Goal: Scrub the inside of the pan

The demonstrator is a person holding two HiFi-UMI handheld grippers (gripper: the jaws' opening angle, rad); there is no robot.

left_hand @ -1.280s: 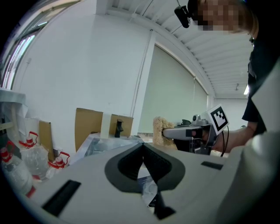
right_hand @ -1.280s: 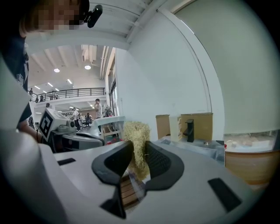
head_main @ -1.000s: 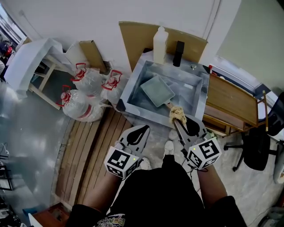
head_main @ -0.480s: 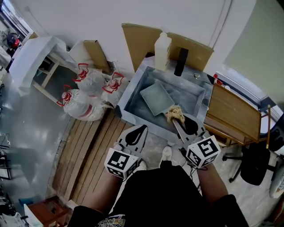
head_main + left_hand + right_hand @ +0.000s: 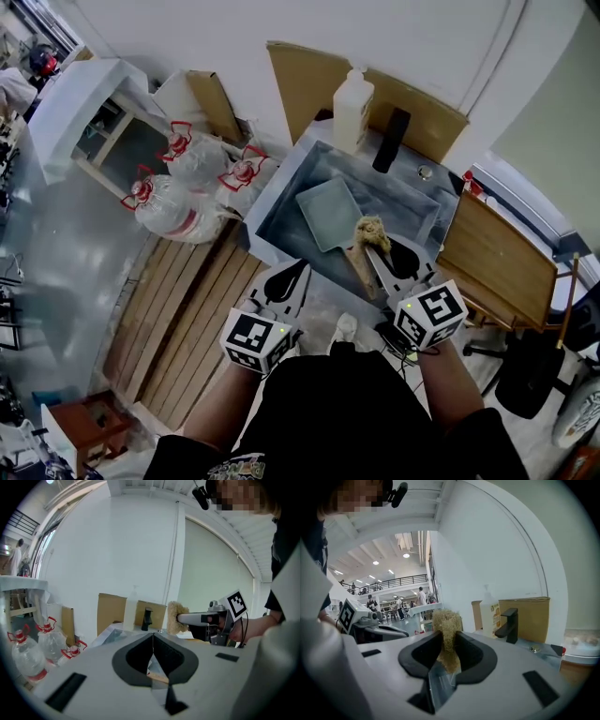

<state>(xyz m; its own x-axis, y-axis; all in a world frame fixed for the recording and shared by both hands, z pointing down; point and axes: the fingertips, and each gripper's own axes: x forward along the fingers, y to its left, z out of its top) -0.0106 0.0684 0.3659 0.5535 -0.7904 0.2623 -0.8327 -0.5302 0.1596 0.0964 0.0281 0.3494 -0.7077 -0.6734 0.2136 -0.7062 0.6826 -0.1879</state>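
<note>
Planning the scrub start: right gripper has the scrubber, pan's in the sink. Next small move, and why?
Probably ease the right gripper forward and down until the tan fibrous scrubber meets the inside of the pale green square pan. The scrubber is clamped in its jaws but seems to hang above the pan's near edge in the grey metal sink, not touching.

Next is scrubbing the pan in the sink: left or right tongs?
Right. The right tongs are shut on the scrubber, over the sink and close to the pan. The left tongs are shut and empty, back at the sink's near edge.
</note>
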